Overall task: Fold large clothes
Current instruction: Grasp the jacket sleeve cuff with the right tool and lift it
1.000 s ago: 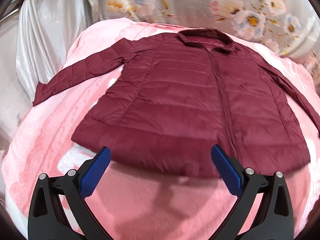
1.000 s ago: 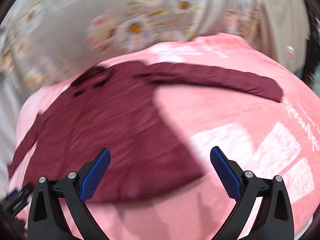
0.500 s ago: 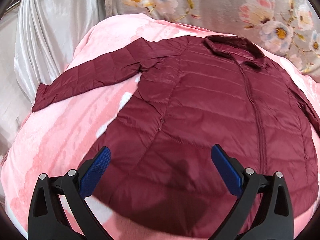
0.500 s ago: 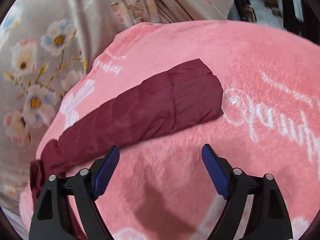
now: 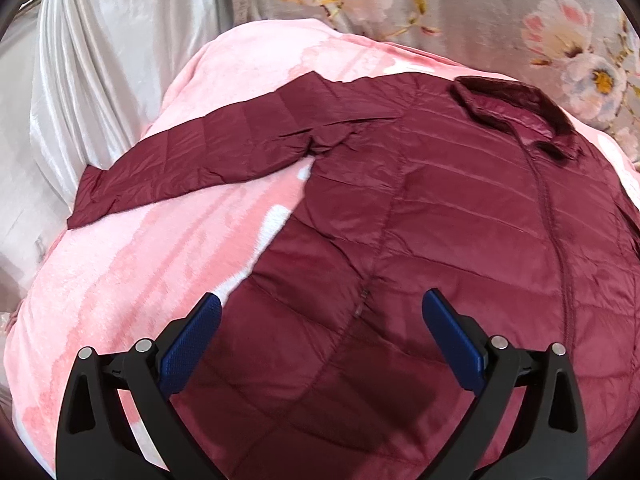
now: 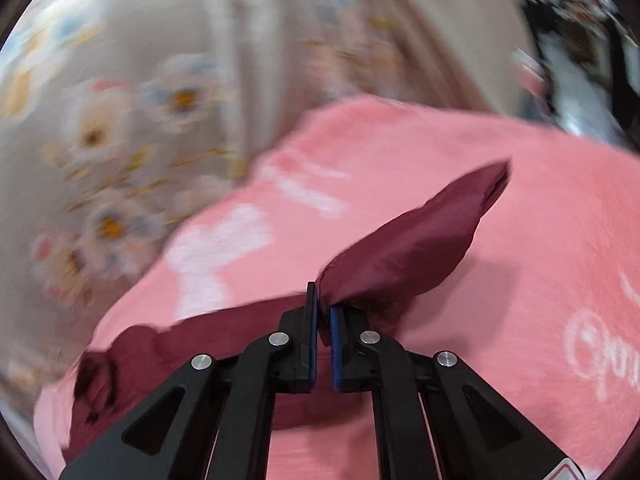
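Left tongs (image 5: 320, 316): yours, spread wide, empty, above the maroon jacket (image 5: 460, 240).
Jacket: flat on the pink blanket (image 5: 152, 264).
Right tongs (image 6: 323, 312): just clenched, pinching the jacket's sleeve (image 6: 416, 248).

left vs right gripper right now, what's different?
The left gripper has its jaws wide apart with nothing between the pads; the right gripper has just been closing and is pinched on the jacket's sleeve. The left hovers over the jacket body, lying flat on the pink blanket; the right has its sleeve bunched and raised off the blanket. Both have black fingers with blue pads.
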Tool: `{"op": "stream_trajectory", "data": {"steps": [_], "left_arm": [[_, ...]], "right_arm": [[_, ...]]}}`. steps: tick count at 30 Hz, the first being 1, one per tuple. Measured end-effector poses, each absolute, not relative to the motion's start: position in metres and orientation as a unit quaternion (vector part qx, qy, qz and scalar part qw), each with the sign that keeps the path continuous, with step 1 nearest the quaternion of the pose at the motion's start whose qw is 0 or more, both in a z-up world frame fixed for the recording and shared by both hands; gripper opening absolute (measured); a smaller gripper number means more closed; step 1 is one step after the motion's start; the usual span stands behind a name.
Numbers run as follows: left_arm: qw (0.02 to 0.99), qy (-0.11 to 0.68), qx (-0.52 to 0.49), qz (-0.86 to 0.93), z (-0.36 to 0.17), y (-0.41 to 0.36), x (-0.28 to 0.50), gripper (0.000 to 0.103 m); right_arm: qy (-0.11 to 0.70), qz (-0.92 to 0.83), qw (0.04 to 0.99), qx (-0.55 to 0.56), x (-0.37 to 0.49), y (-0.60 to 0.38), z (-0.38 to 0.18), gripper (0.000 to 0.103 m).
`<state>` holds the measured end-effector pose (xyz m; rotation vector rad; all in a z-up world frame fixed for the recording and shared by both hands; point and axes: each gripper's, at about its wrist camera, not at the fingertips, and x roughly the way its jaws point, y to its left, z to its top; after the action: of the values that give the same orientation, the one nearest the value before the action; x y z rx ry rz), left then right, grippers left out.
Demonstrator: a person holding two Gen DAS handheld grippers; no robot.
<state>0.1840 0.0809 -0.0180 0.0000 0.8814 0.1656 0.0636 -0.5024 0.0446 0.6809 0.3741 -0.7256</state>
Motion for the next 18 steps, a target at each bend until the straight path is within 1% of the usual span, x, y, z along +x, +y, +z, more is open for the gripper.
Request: {"op": "stream_trajectory", "data": {"steps": [2, 4, 7, 10, 13, 18], "left_arm": [[0.900, 0.428, -0.005, 0.087, -0.019, 0.087, 0.187, 0.098], [0.898, 0.430, -0.011, 0.092, -0.020, 0.093, 0.190, 0.098], [0.897, 0.431, -0.017, 0.098, -0.022, 0.102, 0.191, 0.098], [0.895, 0.434, -0.027, 0.104, -0.024, 0.115, 0.191, 0.098], [0.892, 0.437, -0.036, 0.111, -0.027, 0.128, 0.193, 0.098], [0.886, 0.445, -0.054, 0.114, -0.034, 0.146, 0.197, 0.098]], "right_arm": [[0.178, -0.270, 0.910, 0.259, 0.110, -0.446, 0.078, 0.006], [0.188, -0.193, 0.942, 0.198, 0.149, -0.387, 0.098, 0.006], [0.209, -0.095, 0.965, 0.125, 0.194, -0.307, 0.105, 0.006], [0.234, -0.013, 0.970, 0.070, 0.231, -0.231, 0.094, 0.006], [0.270, 0.051, 0.961, 0.031, 0.264, -0.167, 0.071, 0.006], [0.327, 0.124, 0.937, -0.014, 0.287, -0.085, 0.027, 0.007]]}}
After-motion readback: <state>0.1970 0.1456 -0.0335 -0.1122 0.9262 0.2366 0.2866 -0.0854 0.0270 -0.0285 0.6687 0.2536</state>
